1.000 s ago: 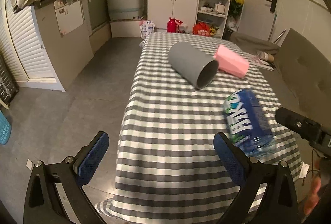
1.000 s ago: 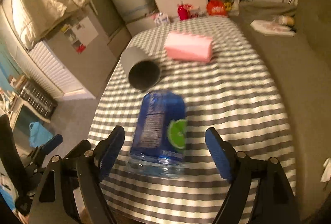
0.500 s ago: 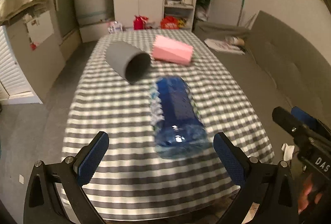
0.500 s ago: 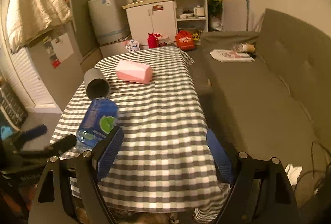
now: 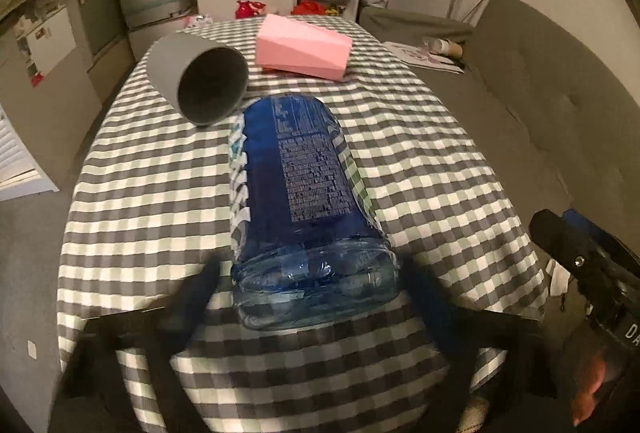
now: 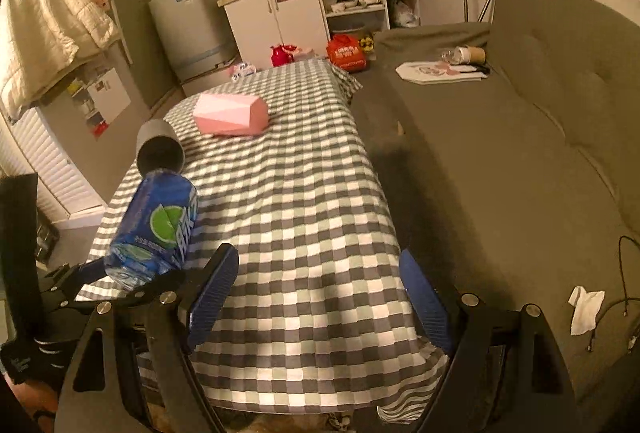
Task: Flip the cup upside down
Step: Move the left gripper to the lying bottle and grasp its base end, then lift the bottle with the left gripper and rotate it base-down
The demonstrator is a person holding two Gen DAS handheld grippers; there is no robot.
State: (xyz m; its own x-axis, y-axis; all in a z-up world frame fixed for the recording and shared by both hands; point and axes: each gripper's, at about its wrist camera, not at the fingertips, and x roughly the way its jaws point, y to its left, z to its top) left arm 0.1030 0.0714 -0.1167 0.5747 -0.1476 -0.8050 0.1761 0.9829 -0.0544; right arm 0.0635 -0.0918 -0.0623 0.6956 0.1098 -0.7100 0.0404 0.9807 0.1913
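**Grey cup on its side, blue bottle between the left fingers**

Checked grey-and-white cloth covers the table (image 5: 160, 193), which stands beside a grey sofa (image 6: 540, 173) in a small room with a white cabinet (image 6: 280, 21) and a fridge (image 6: 188, 25) at the far wall.

On the cloth the grey cup (image 5: 198, 83) lies on its side near the far left edge, its open mouth turned toward the cameras. Just beside it, further right, a pink box (image 5: 304, 47) lies on the cloth. A blue plastic bottle (image 5: 300, 201) lies lengthwise in front of the cup, its far end close to the cup's rim, its clear base nearest the left camera.

The left gripper (image 5: 312, 293) is blurred; its dark fingers (image 5: 196, 297) stand on either side of the bottle's base, and whether they press on it cannot be told. In the right wrist view the bottle appears tilted, its base off the cloth by the left gripper.

The right gripper (image 6: 316, 297) hangs over the near end of the table with its blue pads (image 6: 212, 293) spread wide and nothing between them.
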